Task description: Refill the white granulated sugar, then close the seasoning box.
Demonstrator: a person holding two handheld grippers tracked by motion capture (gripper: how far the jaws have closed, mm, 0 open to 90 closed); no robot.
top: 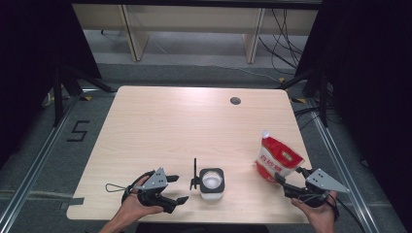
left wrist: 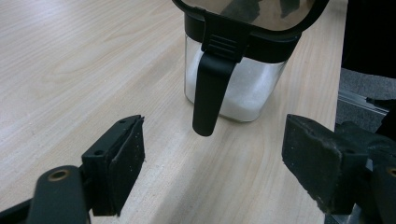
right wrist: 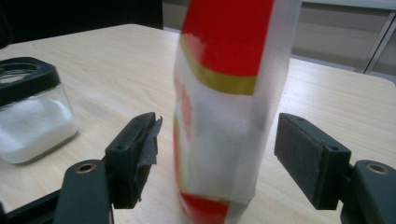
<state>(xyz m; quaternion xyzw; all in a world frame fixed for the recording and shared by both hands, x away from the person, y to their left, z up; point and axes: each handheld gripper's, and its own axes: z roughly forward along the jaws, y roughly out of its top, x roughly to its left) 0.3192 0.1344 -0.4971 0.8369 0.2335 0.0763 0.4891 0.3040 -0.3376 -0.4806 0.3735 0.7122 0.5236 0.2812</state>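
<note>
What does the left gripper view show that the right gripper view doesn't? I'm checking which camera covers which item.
Left gripper view: the clear square jar's black lid latch hanging down its front, between the open left gripper. Right gripper view: a red, white and gold plastic pouch standing upright between the open right gripper, pads apart from it. Both share: the clear square jar with white powder and black rim and the light wooden table.
</note>
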